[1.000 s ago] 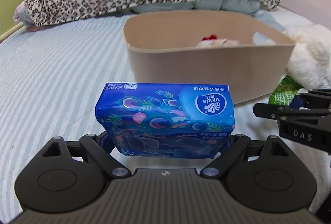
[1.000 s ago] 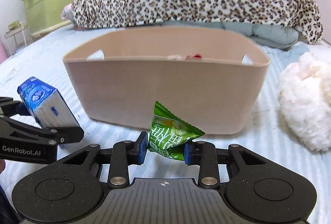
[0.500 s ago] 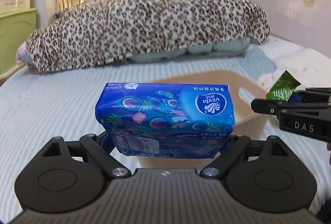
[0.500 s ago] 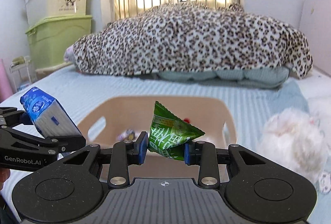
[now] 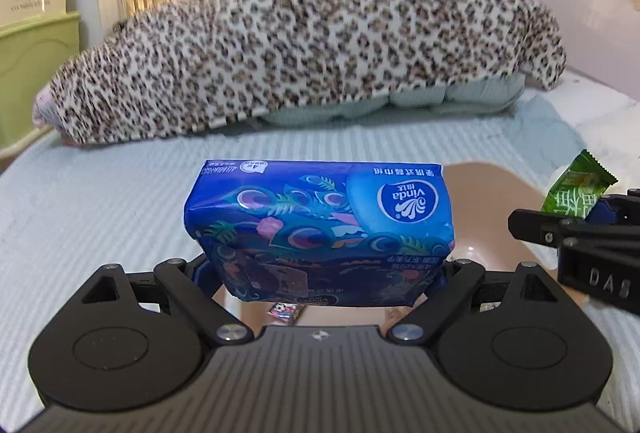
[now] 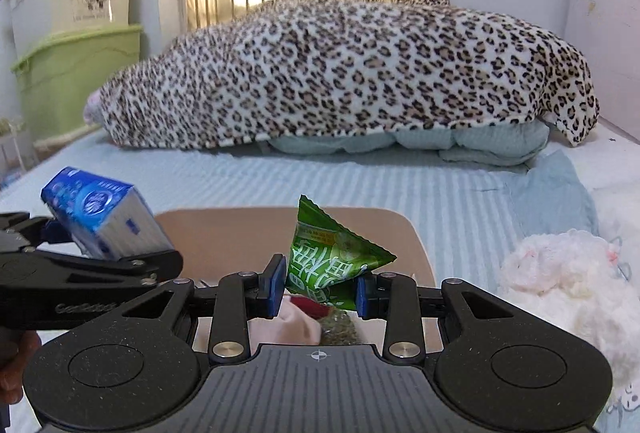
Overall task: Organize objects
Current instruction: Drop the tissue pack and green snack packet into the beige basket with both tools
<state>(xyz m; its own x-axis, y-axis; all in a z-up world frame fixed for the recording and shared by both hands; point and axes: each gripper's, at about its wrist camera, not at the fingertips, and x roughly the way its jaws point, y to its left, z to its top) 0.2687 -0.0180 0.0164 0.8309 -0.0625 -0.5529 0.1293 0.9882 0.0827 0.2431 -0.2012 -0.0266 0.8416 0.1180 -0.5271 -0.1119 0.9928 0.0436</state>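
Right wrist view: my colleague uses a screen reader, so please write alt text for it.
The right gripper pinches a green snack packet above a beige bin on a striped bed. At left, the left gripper holds a blue tissue pack; a leopard-print blanket lies behind.

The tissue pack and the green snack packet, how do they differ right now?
The tissue pack is blue, blocky and wide, spreading the left tool far apart; the green snack packet is small, crinkled and pointed, pinched narrowly by the right tool. Both are held above the beige bin.
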